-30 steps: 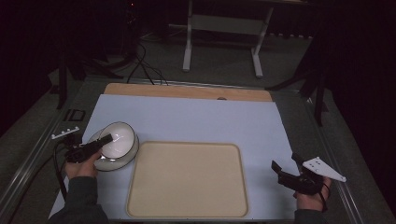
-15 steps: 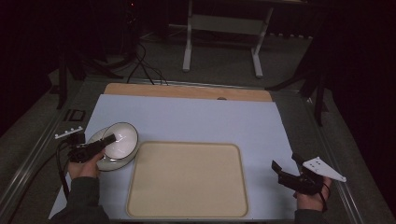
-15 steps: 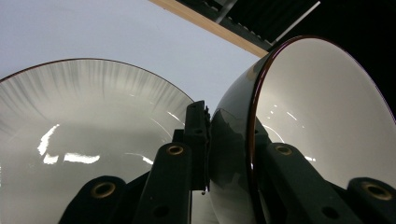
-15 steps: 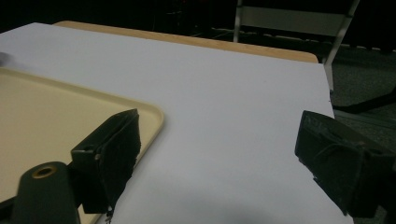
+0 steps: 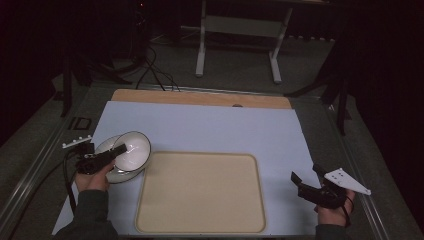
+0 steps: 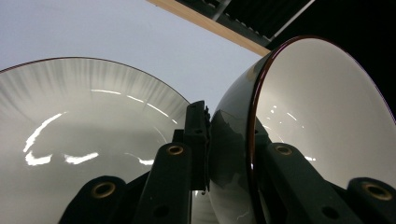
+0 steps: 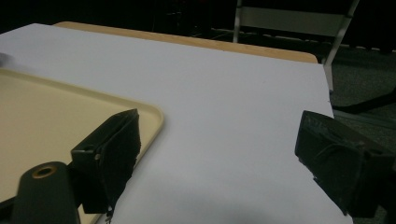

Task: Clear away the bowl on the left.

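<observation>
High view: beige tray [image 5: 200, 192] lies unloaded at the middle of the pale blue mat [image 5: 210, 125], apparently the destination for the crockery at its left. Left gripper [image 5: 111, 154] is clamped on the rim of the tilted bowl [image 5: 132, 149], one jaw inside and one outside, lifting it off the plate [image 6: 70, 126] beneath. Right gripper [image 5: 306, 181] rests low beside the tray's right edge, jaws spread and holding nothing.

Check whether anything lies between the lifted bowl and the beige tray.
Nothing visible does. The left tool grips the tilted bowl by its rim, above a second bowl, right beside the tray, whose surface is bare.
</observation>
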A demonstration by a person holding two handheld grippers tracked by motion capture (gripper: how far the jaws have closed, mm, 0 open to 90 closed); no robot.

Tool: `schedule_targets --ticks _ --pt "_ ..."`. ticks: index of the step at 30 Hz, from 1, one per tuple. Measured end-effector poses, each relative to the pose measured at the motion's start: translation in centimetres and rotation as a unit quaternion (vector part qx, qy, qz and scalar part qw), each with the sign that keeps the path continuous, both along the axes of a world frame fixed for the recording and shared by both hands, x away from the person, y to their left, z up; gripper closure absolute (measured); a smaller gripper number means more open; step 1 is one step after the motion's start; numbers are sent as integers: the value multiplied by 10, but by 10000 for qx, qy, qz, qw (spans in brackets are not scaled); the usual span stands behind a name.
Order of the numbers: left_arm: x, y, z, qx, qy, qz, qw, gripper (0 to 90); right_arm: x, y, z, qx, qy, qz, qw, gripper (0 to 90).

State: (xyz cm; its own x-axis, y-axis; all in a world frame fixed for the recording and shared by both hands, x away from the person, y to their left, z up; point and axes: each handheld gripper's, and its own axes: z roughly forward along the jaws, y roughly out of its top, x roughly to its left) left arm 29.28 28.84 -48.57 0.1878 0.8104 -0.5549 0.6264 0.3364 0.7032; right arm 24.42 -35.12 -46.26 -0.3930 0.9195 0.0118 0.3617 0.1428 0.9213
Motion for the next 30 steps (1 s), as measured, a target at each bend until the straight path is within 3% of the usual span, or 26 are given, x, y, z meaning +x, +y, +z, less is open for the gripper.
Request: schedule_targets --ticks 30 --pt "3 -33 8 212 -101 -421 9988 794 0 0 0 6 -6 -1 10000 138"
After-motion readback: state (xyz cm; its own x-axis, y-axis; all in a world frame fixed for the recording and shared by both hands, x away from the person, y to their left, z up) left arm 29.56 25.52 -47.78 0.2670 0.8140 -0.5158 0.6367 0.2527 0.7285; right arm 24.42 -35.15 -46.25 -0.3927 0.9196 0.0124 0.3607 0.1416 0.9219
